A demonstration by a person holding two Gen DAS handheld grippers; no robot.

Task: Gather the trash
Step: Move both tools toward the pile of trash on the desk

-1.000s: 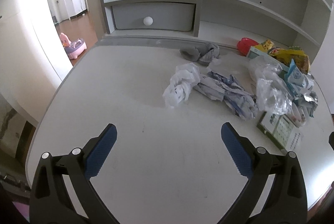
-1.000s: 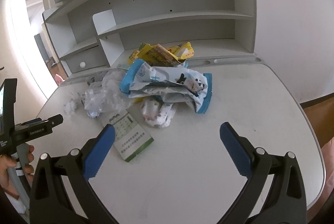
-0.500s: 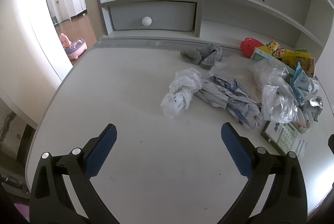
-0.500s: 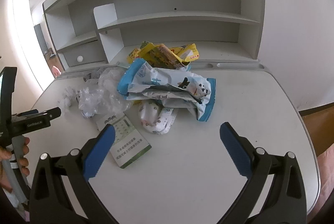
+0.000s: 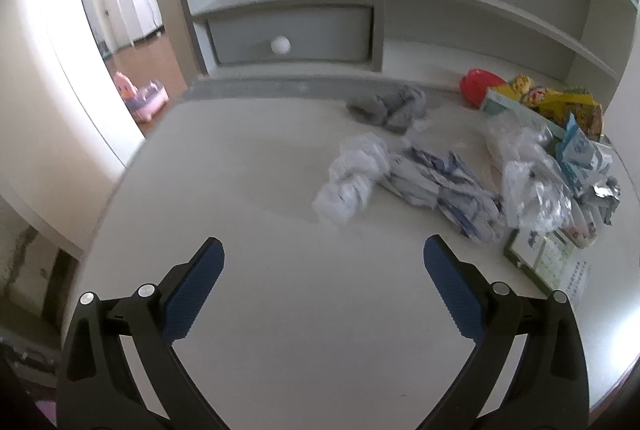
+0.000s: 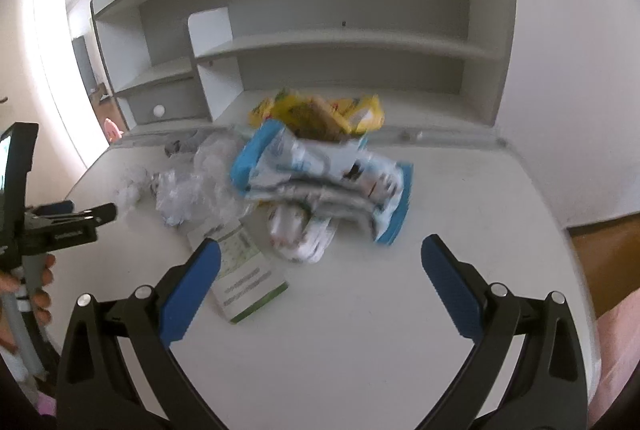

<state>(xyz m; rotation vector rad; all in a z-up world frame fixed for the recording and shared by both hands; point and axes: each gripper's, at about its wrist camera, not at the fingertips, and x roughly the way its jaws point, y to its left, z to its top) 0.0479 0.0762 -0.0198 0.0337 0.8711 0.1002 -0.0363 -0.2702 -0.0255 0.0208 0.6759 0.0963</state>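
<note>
Left gripper: jaws spread wide, holding nothing, above the bare desk.
Right gripper: jaws spread wide, holding nothing.
Trash pile: wrappers and crumpled plastic heaped mid-desk, ahead of both grippers.

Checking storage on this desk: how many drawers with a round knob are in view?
1: the grey drawer under the hutch's left shelf, white knob centred. None other shows.

desk: white, rounded | hutch: grey shelves, star cutout, drawer | wall: white | floor: wood, beyond doorway
</note>
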